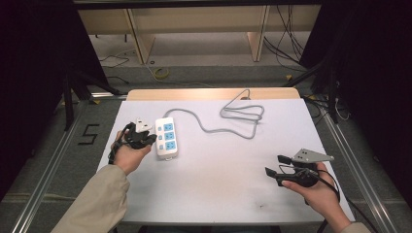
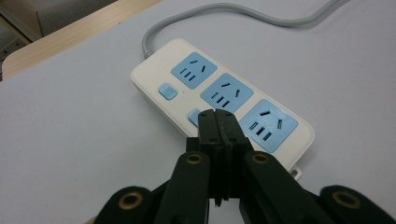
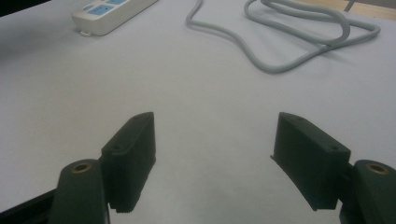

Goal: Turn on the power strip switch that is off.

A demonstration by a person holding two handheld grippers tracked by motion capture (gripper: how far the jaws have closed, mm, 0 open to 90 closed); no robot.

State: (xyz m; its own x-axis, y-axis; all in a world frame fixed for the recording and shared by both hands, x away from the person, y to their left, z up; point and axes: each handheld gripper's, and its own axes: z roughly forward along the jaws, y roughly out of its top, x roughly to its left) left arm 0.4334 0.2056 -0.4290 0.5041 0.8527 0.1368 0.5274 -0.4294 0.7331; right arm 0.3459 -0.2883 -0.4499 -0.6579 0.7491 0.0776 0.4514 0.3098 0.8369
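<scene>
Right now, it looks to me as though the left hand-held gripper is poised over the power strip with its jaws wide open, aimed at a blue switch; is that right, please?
Not quite: the left hand-held gripper has its jaws shut tight together, not open. The left gripper view shows them pressed closed, poised over the power strip and aimed at a blue switch.

L gripper (image 1: pixel 145 138): jaws pressed together, nothing between them, tips angled down; L forearm enters from bottom left, sleeve to wrist. R gripper (image 1: pixel 277 165): jaws spread wide, nothing between, pointing left, held in R hand (image 1: pixel 316 187) at lower right.
</scene>
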